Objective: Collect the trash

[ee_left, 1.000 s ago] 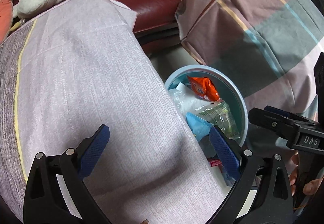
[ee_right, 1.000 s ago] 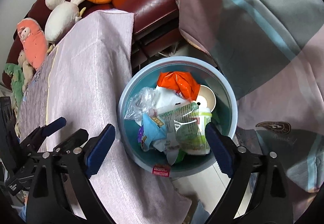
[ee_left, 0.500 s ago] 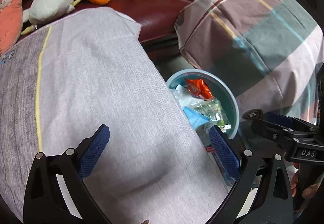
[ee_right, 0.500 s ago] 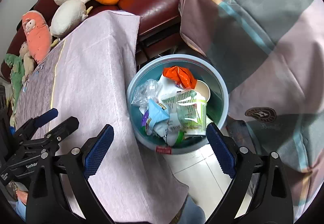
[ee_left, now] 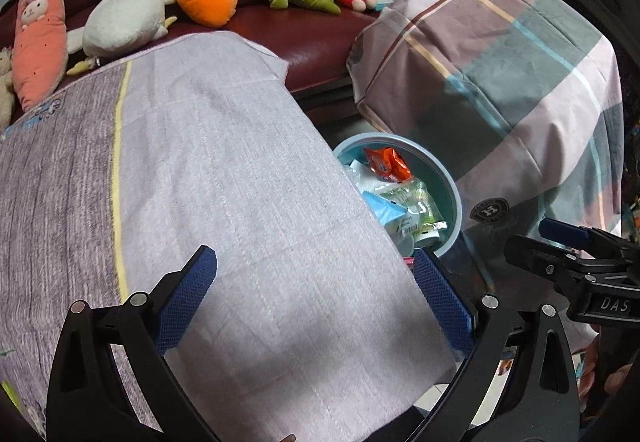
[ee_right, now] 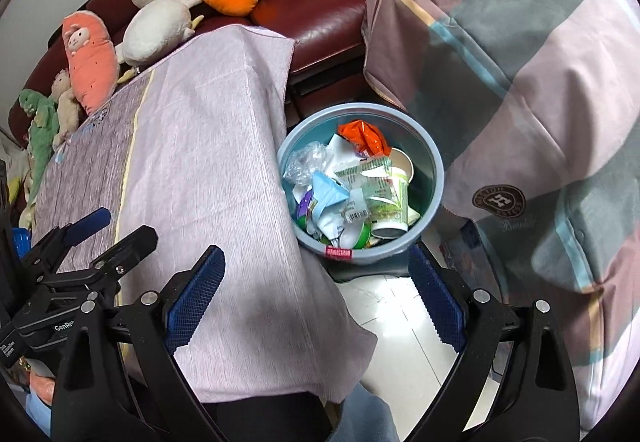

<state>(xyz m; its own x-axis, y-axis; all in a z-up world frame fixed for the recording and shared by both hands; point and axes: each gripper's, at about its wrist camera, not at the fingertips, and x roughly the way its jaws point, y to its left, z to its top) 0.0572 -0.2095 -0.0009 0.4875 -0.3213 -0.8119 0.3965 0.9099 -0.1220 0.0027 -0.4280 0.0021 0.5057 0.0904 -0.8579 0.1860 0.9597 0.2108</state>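
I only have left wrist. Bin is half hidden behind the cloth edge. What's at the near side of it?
Observer: From right wrist, the whole blue bin shows; a small red label sits on its near outer wall.
Operator: Anything under the green wrapper?
Observer: A white cup lies on its side there, its dark end facing the near wall.
Operator: Is the left hand-held gripper holding anything?
Observer: No. From right wrist the left hand-held gripper is open and empty above the lilac cloth.
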